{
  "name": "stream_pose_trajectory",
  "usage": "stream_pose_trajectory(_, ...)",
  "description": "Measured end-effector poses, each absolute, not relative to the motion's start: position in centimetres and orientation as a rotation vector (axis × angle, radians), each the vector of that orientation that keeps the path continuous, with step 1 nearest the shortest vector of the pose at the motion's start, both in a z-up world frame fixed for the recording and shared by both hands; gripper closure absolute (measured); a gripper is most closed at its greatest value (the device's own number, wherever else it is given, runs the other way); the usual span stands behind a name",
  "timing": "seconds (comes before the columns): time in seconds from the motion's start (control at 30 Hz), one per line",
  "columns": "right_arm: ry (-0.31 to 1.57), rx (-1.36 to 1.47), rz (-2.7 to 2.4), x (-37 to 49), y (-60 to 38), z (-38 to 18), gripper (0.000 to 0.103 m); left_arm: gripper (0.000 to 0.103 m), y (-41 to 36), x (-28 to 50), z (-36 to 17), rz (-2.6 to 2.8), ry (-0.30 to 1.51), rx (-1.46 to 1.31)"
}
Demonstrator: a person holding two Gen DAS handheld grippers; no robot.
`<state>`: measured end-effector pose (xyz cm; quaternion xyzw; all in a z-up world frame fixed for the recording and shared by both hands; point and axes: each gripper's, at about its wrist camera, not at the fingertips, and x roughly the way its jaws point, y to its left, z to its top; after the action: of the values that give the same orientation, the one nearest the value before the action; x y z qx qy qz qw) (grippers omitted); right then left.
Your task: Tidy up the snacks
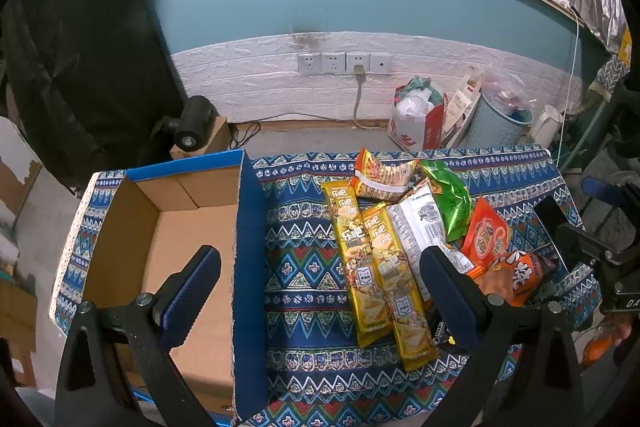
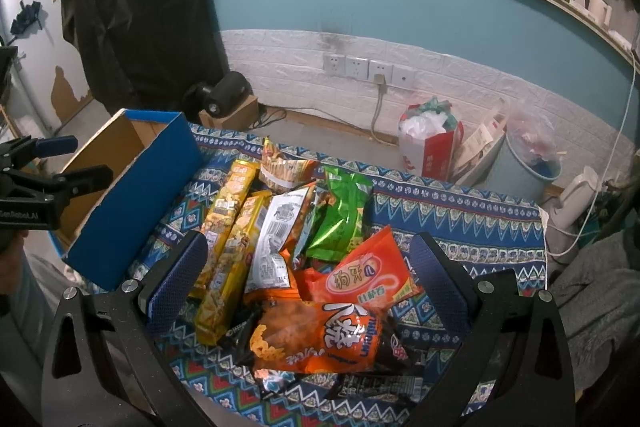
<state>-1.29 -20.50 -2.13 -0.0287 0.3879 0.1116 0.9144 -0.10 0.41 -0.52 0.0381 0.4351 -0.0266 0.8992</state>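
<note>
A pile of snack packets lies on a patterned cloth (image 1: 304, 259): two long yellow packs (image 1: 372, 267) (image 2: 228, 227), a white-backed pack (image 2: 276, 243), a green bag (image 1: 450, 199) (image 2: 344, 215), orange bags (image 2: 368, 275) (image 2: 320, 339) and a small striped bag (image 1: 384, 175). An open blue cardboard box (image 1: 188, 247) (image 2: 136, 199) stands to the left, with nothing showing inside. My left gripper (image 1: 320, 291) is open, over the box's right wall and the cloth. My right gripper (image 2: 308, 279) is open above the pile. The left gripper (image 2: 48, 167) also shows in the right wrist view.
A camera on a small carton (image 1: 196, 131) sits behind the box. A red-and-white bag (image 1: 416, 115) and a pale bin (image 1: 500, 119) stand on the floor by the wall. A dark phone (image 1: 554, 227) lies at the cloth's right edge.
</note>
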Motion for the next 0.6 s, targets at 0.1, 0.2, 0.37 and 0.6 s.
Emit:
stream_pose_trajectory(0.1,0.800,-0.055,0.229,-1.24,-20.64,-2.11,0.004,0.002,0.36,-0.15,-0.53,-0.054,0.902,0.080)
stream_pose_trajectory(0.2,0.801,-0.054,0.229,-1.19,-20.68,-2.05,0.004,0.002,0.34,-0.18,-0.58,-0.054,0.902,0.081)
stream_pose_trajectory(0.37,0.802,-0.055,0.230,-1.22,-20.76,-2.04,0.004,0.002,0.31,-0.18,-0.59,-0.054,0.903,0.082)
stream_pose_trajectory(0.6,0.803,-0.054,0.229,-1.21,-20.74,-2.04,0.004,0.002,0.25,-0.22,-0.62,-0.055,0.904,0.083)
